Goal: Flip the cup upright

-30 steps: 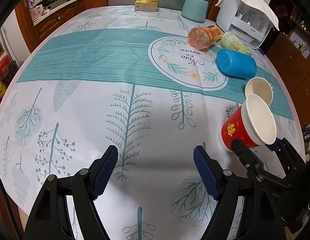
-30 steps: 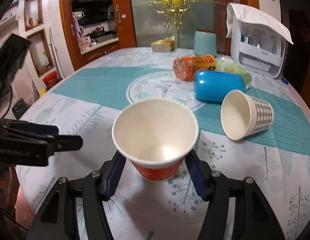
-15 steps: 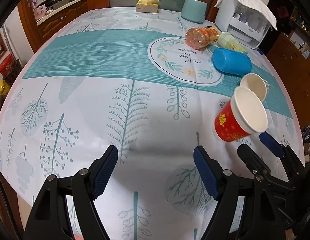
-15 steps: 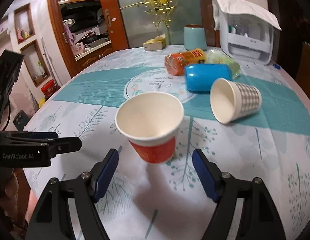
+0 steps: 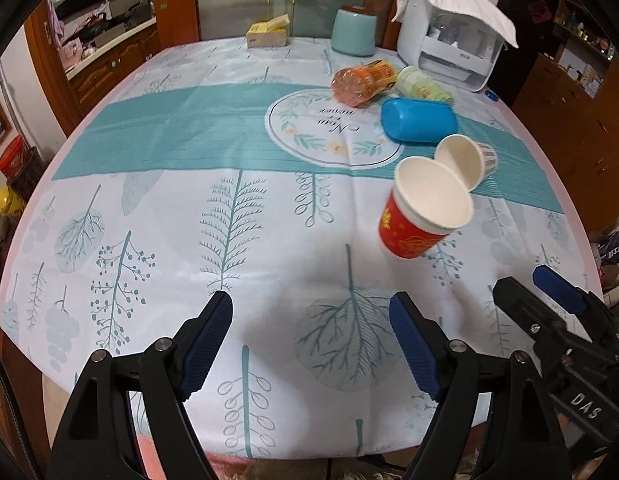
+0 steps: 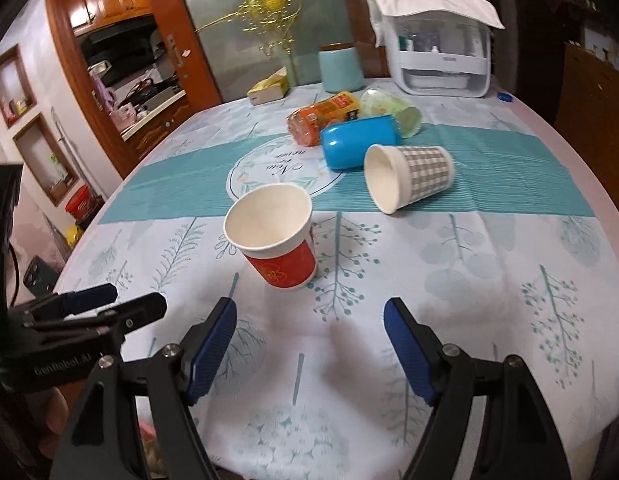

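A red paper cup [image 5: 423, 208] stands upright on the tablecloth, mouth up; it also shows in the right wrist view [image 6: 275, 236]. My right gripper [image 6: 309, 316] is open and empty, drawn back toward the table's near edge, apart from the cup. It shows at the right of the left wrist view [image 5: 529, 284]. My left gripper [image 5: 311, 312] is open and empty, left of the cup, and shows at the left of the right wrist view [image 6: 113, 300].
A checked paper cup [image 6: 407, 178] lies on its side behind the red cup, as do a blue cup [image 6: 359, 142], an orange bottle [image 6: 323, 118] and a green cup [image 6: 391, 110]. A white appliance [image 6: 439, 58], a teal canister [image 6: 341, 68] and a yellow box [image 6: 269, 88] stand at the back.
My right gripper opened, let go of the red cup and drew back toward the near edge. The cup now stands alone on the table. The left gripper also pulled back a little.
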Motion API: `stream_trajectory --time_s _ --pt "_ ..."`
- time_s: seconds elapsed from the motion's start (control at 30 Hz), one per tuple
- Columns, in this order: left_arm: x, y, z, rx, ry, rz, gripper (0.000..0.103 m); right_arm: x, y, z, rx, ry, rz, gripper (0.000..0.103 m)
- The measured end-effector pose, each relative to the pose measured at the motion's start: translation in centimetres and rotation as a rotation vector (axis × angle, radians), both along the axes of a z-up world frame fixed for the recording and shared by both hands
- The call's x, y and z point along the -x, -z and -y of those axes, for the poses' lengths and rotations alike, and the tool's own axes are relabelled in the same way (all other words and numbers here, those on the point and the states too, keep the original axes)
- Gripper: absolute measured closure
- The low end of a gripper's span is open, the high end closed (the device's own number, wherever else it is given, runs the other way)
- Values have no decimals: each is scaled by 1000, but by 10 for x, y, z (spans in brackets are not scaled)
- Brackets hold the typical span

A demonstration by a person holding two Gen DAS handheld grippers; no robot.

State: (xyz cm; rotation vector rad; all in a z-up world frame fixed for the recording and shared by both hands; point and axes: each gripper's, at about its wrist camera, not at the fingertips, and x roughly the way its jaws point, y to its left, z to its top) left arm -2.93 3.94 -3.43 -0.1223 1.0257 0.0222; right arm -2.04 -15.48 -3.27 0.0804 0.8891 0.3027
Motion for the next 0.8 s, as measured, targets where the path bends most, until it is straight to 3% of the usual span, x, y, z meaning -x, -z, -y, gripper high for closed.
stream_trajectory --time_s 0.47,0.8 --pt "21 -43 24 -57 39 82 19 33 -59 4 17 14 76 26" --pt "24 -59 30 -74 60 121 18 36 -70 6 19 24 88 26"
